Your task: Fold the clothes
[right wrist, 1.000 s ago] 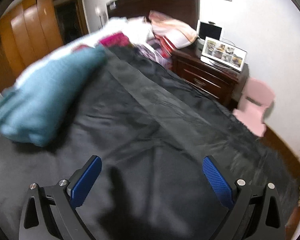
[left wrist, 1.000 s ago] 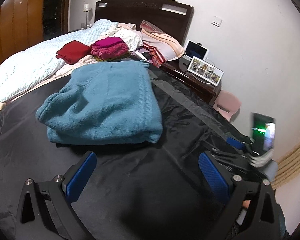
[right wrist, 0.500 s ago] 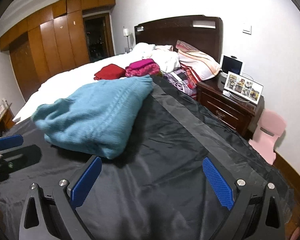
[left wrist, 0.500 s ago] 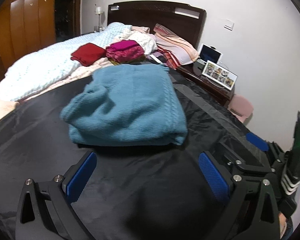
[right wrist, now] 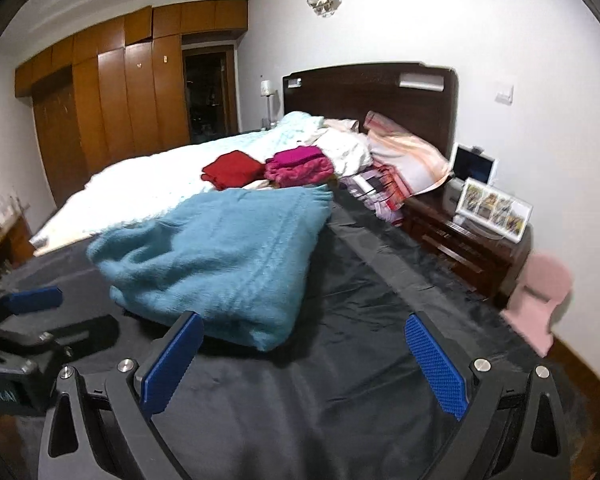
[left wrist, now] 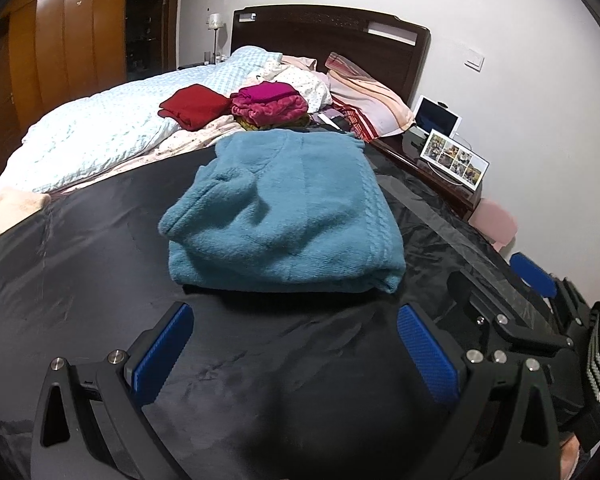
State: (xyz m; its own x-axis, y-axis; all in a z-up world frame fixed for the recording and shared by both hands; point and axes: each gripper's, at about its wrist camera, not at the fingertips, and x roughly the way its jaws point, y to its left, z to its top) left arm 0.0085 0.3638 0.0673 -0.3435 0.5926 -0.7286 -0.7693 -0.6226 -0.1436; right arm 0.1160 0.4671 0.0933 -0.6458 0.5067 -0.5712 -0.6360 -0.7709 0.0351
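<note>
A folded teal knit sweater (left wrist: 288, 216) lies on the black sheet (left wrist: 80, 280) over the bed; it also shows in the right wrist view (right wrist: 224, 256). My left gripper (left wrist: 296, 352) is open and empty, just in front of the sweater's near edge. My right gripper (right wrist: 304, 364) is open and empty, near the sweater's front right corner. The right gripper also shows at the right edge of the left wrist view (left wrist: 540, 304), and the left gripper at the left edge of the right wrist view (right wrist: 24, 320).
Folded red (left wrist: 192, 108) and magenta (left wrist: 270, 104) clothes lie further back by the pillows (left wrist: 364, 96). A dark nightstand (right wrist: 460, 236) with a photo frame (right wrist: 492, 208) and a pink stool (right wrist: 540, 296) stand to the right. Wooden wardrobes (right wrist: 112, 108) line the far wall.
Both grippers stayed open and empty. The left wrist view drew back and centred on the sweater. The right gripper swung left from the bare sheet toward the sweater's corner.
</note>
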